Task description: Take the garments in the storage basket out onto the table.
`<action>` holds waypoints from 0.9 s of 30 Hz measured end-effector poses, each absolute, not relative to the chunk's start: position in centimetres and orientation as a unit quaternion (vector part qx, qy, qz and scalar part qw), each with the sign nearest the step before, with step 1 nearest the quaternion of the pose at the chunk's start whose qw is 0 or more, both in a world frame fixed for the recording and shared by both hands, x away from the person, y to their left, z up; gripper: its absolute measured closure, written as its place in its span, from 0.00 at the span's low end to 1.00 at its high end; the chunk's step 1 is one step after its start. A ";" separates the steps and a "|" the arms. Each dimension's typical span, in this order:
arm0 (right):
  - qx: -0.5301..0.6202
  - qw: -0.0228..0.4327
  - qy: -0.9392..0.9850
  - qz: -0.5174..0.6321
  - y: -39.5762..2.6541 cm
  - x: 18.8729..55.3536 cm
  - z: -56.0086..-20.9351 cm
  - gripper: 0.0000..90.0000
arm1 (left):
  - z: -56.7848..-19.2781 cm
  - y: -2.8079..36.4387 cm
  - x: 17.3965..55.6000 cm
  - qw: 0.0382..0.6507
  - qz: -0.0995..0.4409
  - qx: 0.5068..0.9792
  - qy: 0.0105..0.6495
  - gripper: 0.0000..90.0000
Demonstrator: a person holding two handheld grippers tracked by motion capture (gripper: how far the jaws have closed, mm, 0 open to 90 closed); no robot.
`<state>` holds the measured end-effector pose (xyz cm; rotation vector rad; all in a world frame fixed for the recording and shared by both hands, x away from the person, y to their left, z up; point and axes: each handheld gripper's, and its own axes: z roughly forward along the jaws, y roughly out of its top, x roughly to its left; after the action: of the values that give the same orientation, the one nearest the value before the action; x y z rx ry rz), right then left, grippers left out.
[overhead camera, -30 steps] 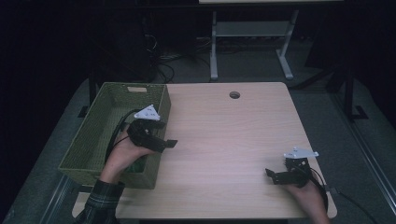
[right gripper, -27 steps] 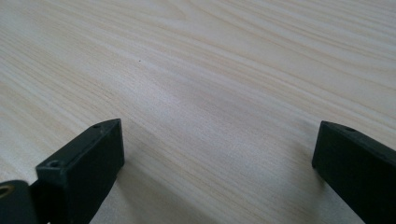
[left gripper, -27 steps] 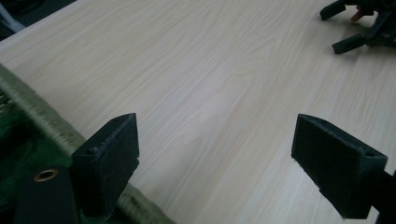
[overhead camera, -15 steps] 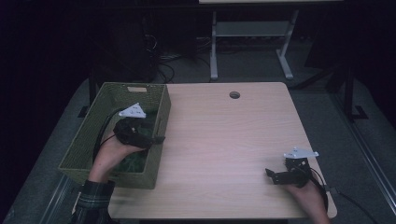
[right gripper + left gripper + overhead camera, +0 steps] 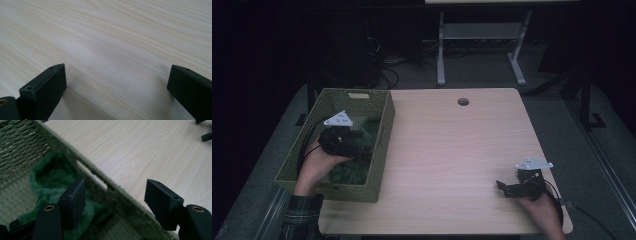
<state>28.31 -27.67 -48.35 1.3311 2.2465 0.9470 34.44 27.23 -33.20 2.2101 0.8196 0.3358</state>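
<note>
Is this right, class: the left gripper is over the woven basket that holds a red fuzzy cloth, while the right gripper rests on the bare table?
Not quite. The fuzzy cloth in the woven basket is green, not red, as the left gripper view shows. The rest holds: the left gripper is over the basket, its jaws just closing with nothing gripped, and the right gripper rests on the bare table.

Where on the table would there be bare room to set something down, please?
The wooden table is bare between the woven basket and the right hand-held gripper. The basket is crowded: green furry cloth and the left hand-held gripper.
</note>
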 end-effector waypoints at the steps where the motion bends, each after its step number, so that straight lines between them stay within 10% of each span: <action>1: 0.471 0.181 0.795 0.335 -27.7 28.3 -48.3 0.02 | -33.2 27.5 34.4 0.369 0.133 0.861 0.322 0.37; 27: 0.471 0.181 0.795 0.335 -27.7 28.3 -48.3 0.02 | -37.1 32.0 35.7 0.294 0.146 0.866 0.376 0.44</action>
<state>28.31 -27.66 -48.35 1.3311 2.2468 0.9470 35.73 32.04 -37.09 2.3071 1.0017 0.3893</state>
